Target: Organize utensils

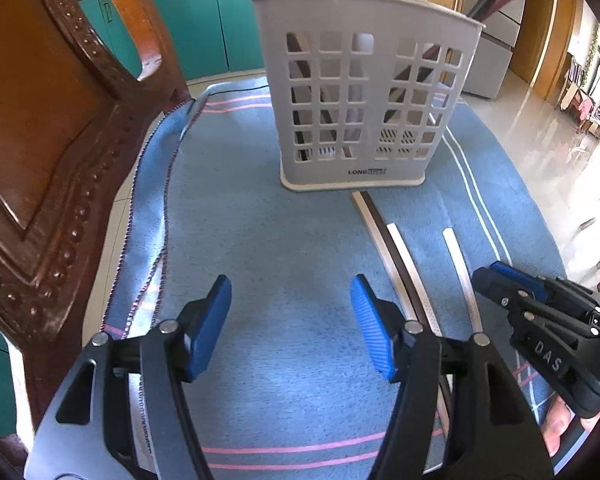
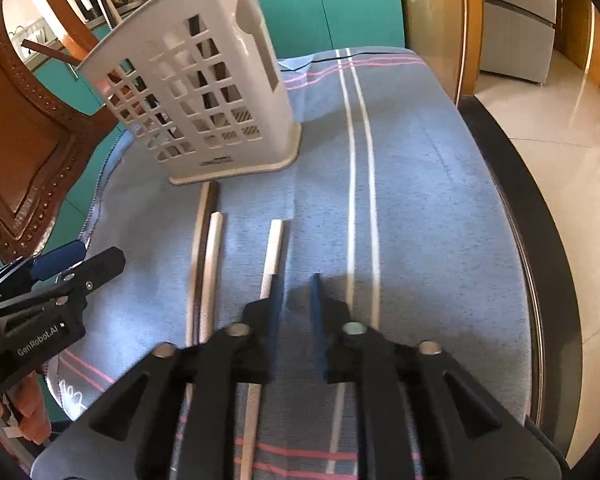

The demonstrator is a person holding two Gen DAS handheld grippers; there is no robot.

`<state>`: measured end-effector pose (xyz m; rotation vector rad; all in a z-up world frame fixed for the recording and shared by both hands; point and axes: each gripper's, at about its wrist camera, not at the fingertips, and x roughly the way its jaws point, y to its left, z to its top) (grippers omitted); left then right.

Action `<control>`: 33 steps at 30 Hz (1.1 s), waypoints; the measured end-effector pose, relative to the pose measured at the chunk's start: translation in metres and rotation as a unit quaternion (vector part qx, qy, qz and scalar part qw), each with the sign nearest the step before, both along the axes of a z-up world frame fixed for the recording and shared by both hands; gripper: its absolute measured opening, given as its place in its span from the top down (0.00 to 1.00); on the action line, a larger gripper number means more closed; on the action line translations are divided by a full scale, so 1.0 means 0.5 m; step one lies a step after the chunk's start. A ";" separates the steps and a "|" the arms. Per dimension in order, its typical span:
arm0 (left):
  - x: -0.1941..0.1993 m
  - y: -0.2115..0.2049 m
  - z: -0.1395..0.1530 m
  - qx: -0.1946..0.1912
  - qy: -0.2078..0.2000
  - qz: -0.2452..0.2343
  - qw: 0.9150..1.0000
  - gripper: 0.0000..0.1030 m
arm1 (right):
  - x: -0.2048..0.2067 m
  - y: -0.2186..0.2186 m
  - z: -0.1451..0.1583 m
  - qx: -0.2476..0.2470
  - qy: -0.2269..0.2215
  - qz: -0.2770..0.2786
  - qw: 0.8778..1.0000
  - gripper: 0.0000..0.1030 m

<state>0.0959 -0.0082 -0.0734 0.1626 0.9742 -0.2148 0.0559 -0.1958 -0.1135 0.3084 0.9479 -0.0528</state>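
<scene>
left tool [image 1: 290, 320]: spread, nothing between its pads, over bare blue cloth [image 1: 260, 220] | right tool [image 2: 294, 308]: jaws narrowly apart, gripping nothing, one pale chopstick [image 2: 274, 248] just beside its left finger | chopsticks lie mid-surface before white basket [image 1: 360, 92] near far edge

right hand-held gripper [image 2: 294, 300] | jaws narrowly apart (empty) | beside pale chopstick [image 2: 274, 252] | caddy [image 2: 204, 92] upright
</scene>
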 end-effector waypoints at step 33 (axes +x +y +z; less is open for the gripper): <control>0.048 -0.071 -0.057 -0.055 0.042 -0.022 0.997 0.43 | -0.013 -0.028 0.015 0.006 -0.020 -0.013 1.000 0.86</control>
